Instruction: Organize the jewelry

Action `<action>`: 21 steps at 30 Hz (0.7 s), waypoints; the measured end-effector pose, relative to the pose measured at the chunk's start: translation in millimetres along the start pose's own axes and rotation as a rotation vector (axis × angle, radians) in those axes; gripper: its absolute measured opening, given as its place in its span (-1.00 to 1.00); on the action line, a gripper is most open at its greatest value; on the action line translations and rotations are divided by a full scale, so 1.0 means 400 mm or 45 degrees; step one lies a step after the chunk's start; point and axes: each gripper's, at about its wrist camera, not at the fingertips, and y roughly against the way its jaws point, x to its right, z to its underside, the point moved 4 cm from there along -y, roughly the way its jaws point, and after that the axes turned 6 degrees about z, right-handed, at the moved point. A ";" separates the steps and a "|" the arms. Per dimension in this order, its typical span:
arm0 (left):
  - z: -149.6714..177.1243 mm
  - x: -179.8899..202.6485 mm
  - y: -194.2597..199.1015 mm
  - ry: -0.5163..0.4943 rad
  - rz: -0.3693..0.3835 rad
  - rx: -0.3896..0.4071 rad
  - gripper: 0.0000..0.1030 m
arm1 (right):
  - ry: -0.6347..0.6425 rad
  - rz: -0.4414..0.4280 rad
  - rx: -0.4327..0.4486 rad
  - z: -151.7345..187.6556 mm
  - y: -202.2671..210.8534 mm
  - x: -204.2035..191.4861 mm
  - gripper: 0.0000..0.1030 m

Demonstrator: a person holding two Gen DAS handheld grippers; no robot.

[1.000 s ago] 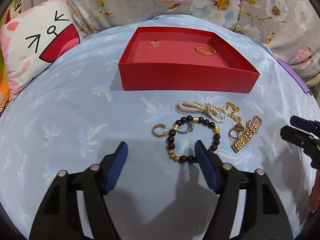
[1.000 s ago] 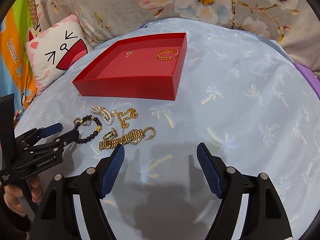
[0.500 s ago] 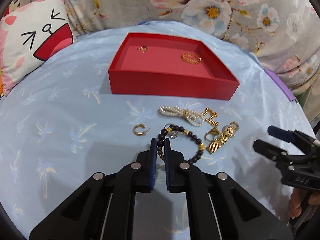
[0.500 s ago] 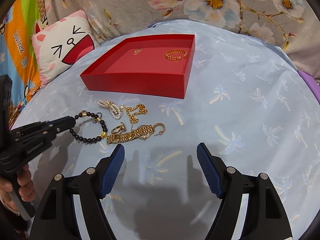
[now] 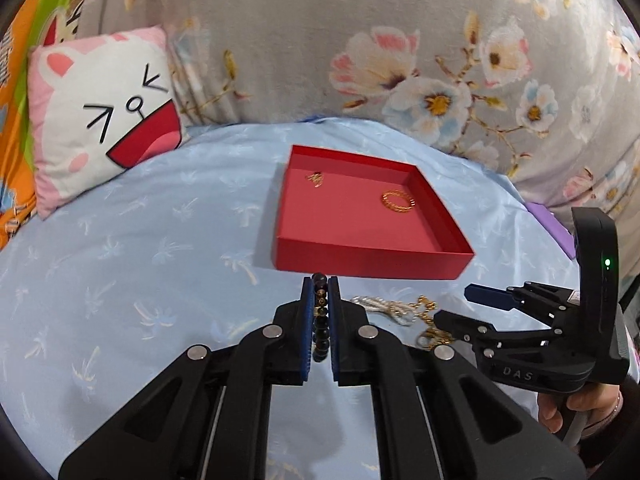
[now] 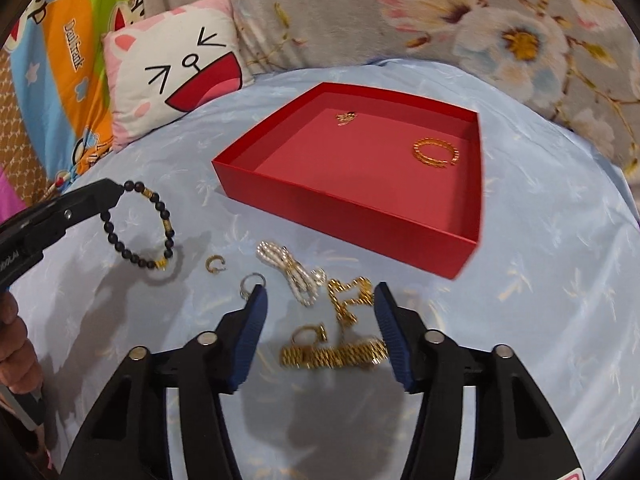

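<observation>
My left gripper (image 5: 320,285) is shut on a black bead bracelet (image 5: 321,320) with gold beads. In the right wrist view the bracelet (image 6: 140,228) hangs from the left gripper (image 6: 114,190) above the blue sheet. My right gripper (image 6: 320,292) hovers low over the loose pile, jaws closing. A gold chain (image 6: 348,298) and a gold link band (image 6: 332,356) lie between its fingers, untouched by the pads. A pearl piece (image 6: 290,268), a gold hoop (image 6: 215,264) and a silver ring (image 6: 252,282) lie nearby. The red tray (image 5: 372,264) holds a gold bangle (image 5: 397,201) and a small gold piece (image 5: 316,178).
A cat-face pillow (image 5: 104,120) leans at the back left, and a floral blanket (image 5: 440,80) rises behind the tray. A purple object (image 5: 548,224) lies at the right edge. A person's hand (image 5: 572,408) holds the right gripper (image 5: 454,304).
My left gripper shut on the bead bracelet and lifted it off the sheet. My right gripper moved left over the gold pieces, and its jaws narrowed.
</observation>
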 end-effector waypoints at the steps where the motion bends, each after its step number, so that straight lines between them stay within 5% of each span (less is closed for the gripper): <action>1: 0.008 -0.012 -0.010 0.016 -0.002 -0.012 -0.89 | 0.007 0.001 -0.006 -0.006 -0.015 -0.007 -0.15; 21: 0.066 -0.084 -0.079 0.057 -0.041 -0.094 -0.90 | 0.050 -0.022 -0.038 -0.005 -0.125 -0.056 -0.69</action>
